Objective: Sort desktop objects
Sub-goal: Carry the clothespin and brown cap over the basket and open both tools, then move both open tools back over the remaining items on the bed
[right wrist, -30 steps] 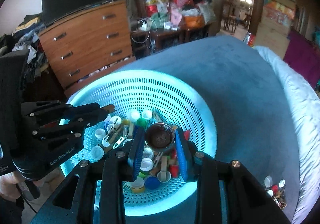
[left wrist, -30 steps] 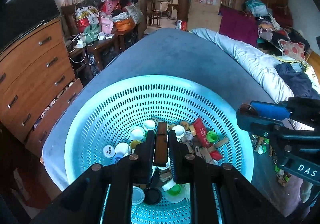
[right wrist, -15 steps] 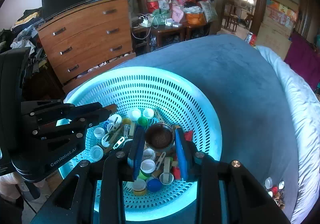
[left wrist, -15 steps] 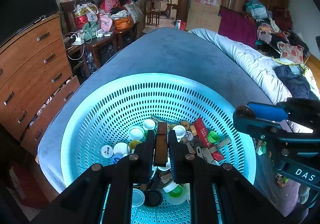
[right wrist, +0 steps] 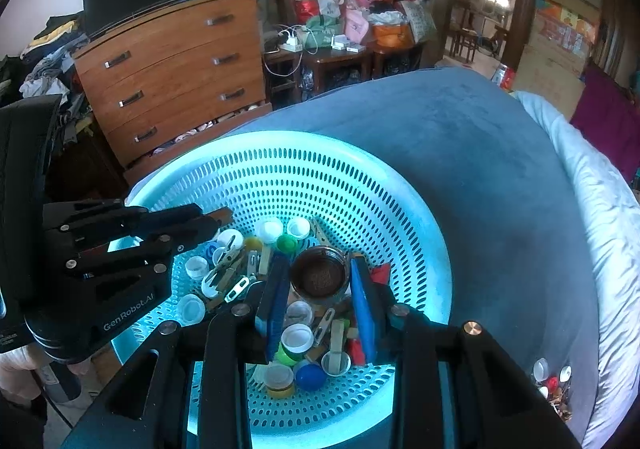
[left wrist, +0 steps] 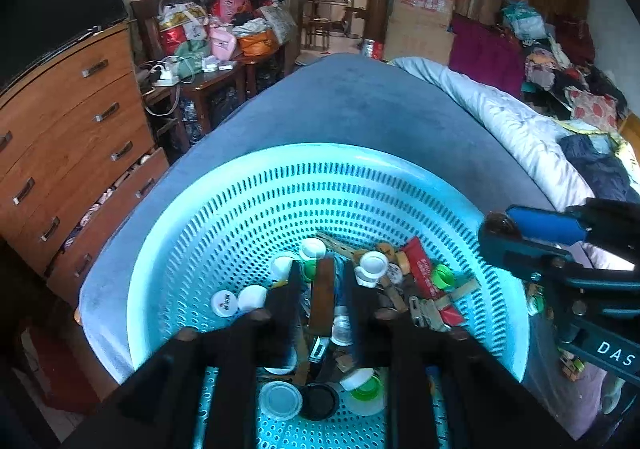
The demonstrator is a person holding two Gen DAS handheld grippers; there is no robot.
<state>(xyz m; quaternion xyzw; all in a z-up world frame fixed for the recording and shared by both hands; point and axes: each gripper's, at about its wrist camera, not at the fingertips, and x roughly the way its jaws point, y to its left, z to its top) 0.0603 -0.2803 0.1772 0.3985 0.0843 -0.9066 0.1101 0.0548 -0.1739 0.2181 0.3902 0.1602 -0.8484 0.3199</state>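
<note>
Left gripper (left wrist: 323, 289) hangs over the basket (left wrist: 200, 249), and its jaws are opening: the brown wooden strip (left wrist: 323, 293) stands between the fingers with a gap showing on either side, so the pads are off it. Right gripper (right wrist: 320, 289) sits over the same basket, jaws opening too, with the round metal cup (right wrist: 319, 277) between its blue pads (right wrist: 273, 293); whether the pads press it, I can't tell for sure, but a sliver of gap shows at the left side.

Below both, the turquoise basket is loaded: white caps (left wrist: 373, 261), a green cap (left wrist: 443, 275), a red packet (left wrist: 420, 269), wooden clothespegs (right wrist: 224, 269), a blue cap (right wrist: 310, 376), a black lid (left wrist: 318, 401). It rests on a grey-blue cover (left wrist: 360, 105) spread over the bed.

Off to the right on that cover, well apart from the basket, lies a small heap of leftover bits (right wrist: 554, 385), caps and scraps. A wooden dresser (right wrist: 172, 69) stands beyond the basket's left edge, bottom drawer ajar.
</note>
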